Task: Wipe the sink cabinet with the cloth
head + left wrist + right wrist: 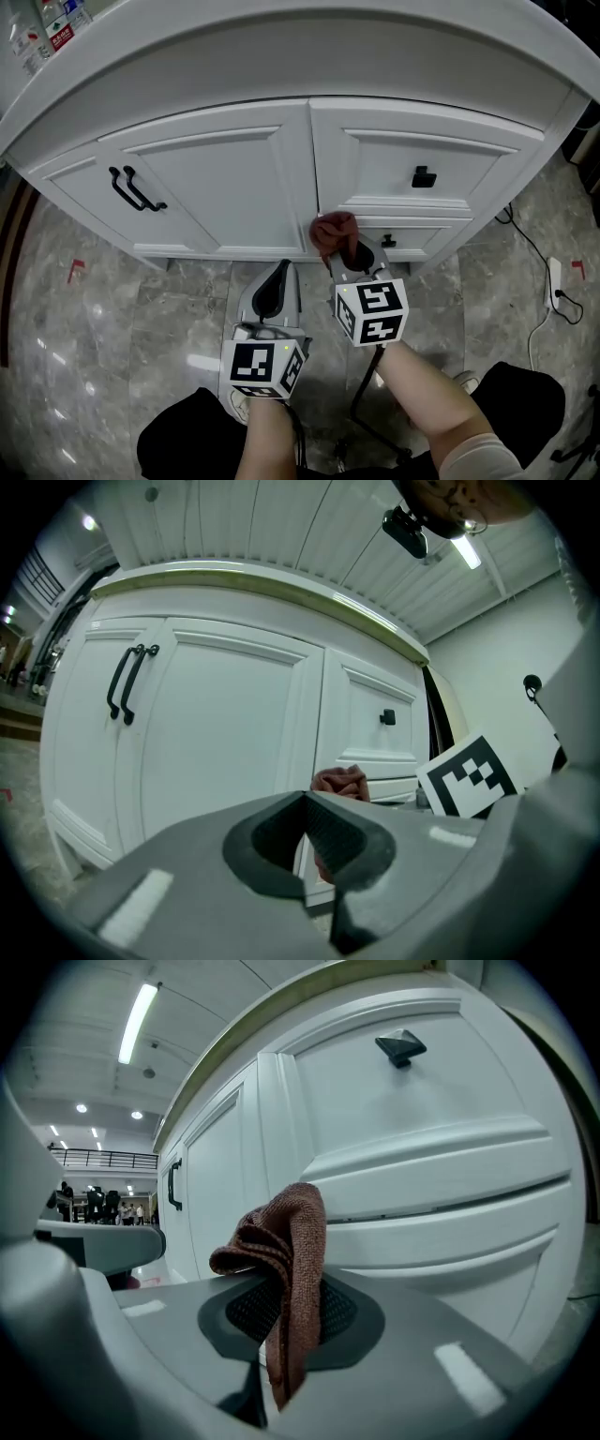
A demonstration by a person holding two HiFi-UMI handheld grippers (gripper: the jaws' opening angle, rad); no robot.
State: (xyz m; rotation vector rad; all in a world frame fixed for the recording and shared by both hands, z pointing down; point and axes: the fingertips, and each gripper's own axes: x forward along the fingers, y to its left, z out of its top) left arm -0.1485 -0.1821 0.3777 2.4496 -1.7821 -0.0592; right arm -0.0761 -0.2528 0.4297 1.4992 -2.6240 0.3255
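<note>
The brown cloth (pixel 335 232) is pinched in the right tool (pixel 351 255), whose jaws are clamped on it. Its bunched end points at the white sink cabinet (pixel 225 178), up against the stile between door and drawers. Its loose tail hangs straight down between the jaws, long axis vertical. The left tool (pixel 278 278) is clenched on nothing, low before the door and off it. On the cabinet, black door handles (pixel 136 190) sit far left of the cloth and a square knob (pixel 424 176) up right. A cable (pixel 530 248) trails over the marble floor (pixel 112 309) right of the cabinet.
</note>
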